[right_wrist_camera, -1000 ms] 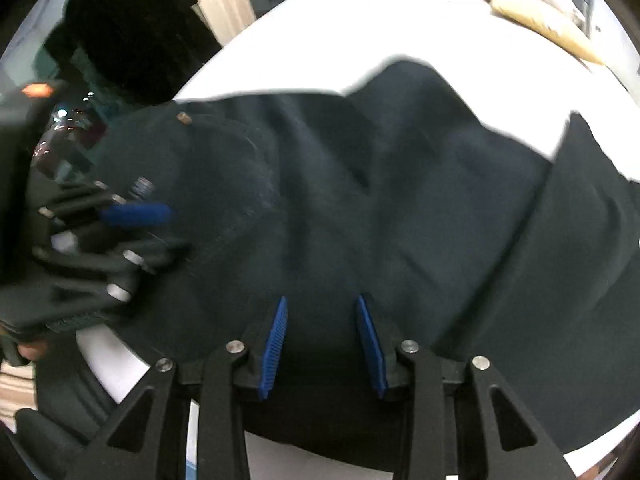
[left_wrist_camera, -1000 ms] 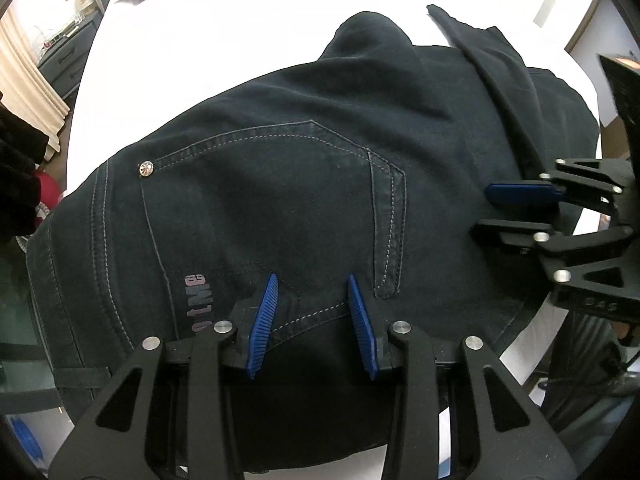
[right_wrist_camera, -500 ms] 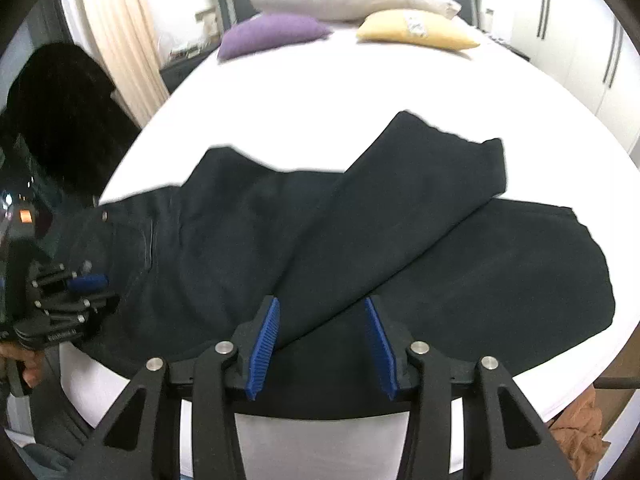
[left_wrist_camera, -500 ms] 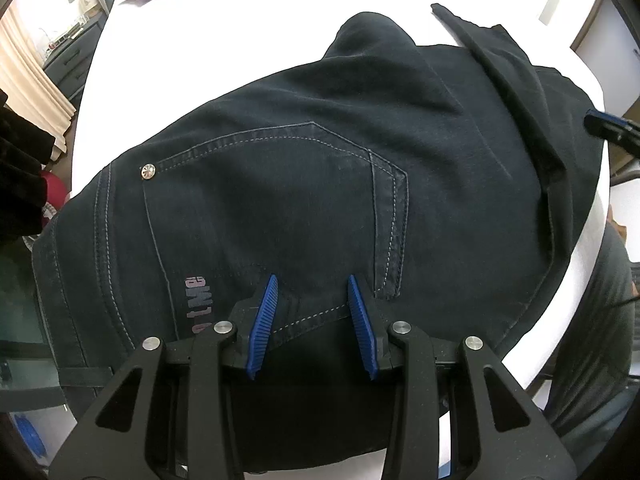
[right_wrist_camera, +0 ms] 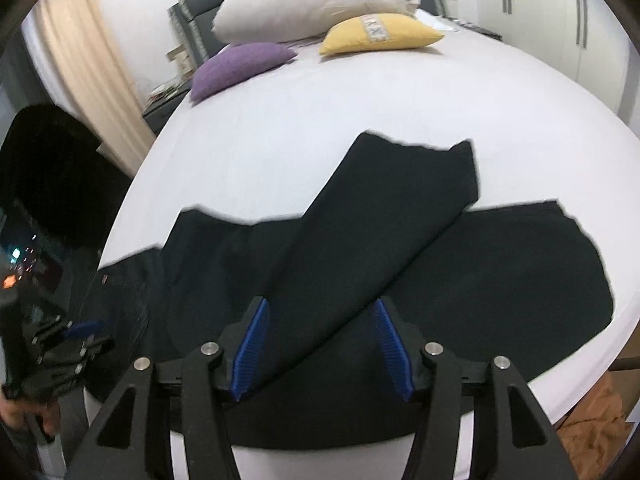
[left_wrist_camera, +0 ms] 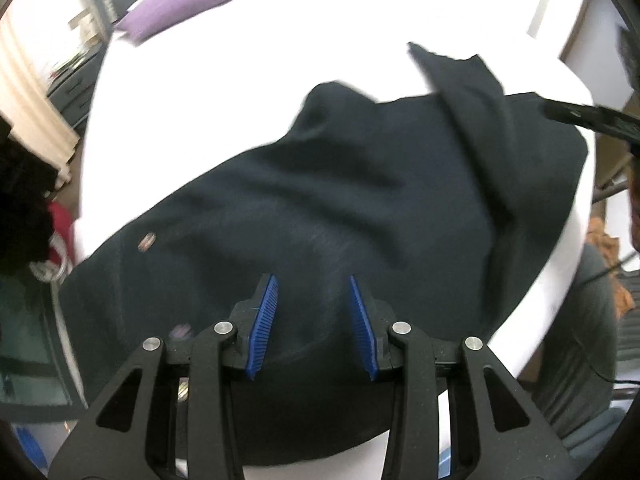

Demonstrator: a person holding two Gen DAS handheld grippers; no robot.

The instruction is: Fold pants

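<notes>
Both claws agape, left claw [left_wrist_camera: 312,326], right claw [right_wrist_camera: 320,350], black pants [right_wrist_camera: 360,264] spread just ahead

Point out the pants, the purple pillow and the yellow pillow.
pants [right_wrist_camera: 460,280], right wrist view, on the lower leg.
purple pillow [right_wrist_camera: 240,66], right wrist view, its middle.
yellow pillow [right_wrist_camera: 380,34], right wrist view, its middle.

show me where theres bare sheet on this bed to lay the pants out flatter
The widest free patch is the white sheet between the pants and the pillows: purple pillow, yellow pillow, white pillow. A narrow strip stays bare at the right edge beyond the lower leg. The near edge is crowded: pants run to it, with the right gripper and left gripper over them.
</notes>
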